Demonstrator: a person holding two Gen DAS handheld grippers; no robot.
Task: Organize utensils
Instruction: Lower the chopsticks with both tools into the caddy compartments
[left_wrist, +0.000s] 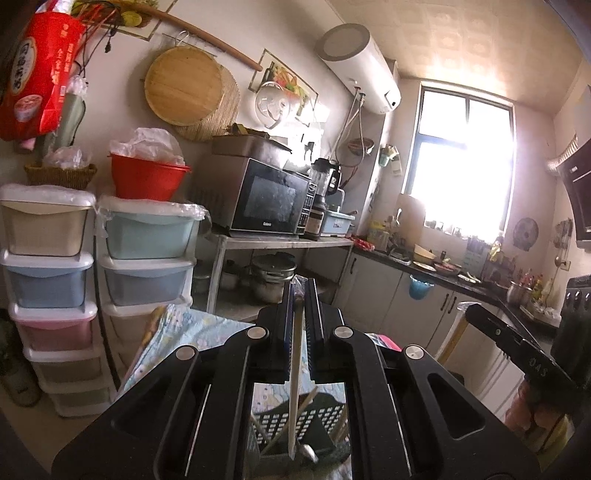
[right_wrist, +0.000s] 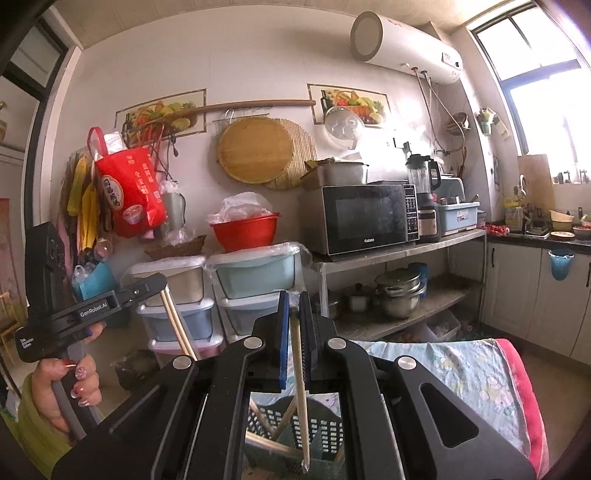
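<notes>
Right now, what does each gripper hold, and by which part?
Each holds one chopstick near its upper end: left gripper a chopstick, right gripper another chopstick, tips hanging over the slotted basket.

A black microwave (right_wrist: 365, 218) stood on a metal shelf (right_wrist: 399, 254), steel pots (right_wrist: 399, 293) stacked beneath it. To its left, a red basin (right_wrist: 243, 232) rested on pastel plastic drawers (right_wrist: 255, 277). A round wooden board (right_wrist: 255, 149) and a red bag (right_wrist: 129, 192) hung on the far wall, a white water heater (right_wrist: 406, 48) mounted high.

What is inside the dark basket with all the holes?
Wooden chopsticks lean inside the dark basket, and each claw, left and right, pinches another stick hanging over it. The claws' bodies cover the basket's bottom.
</notes>
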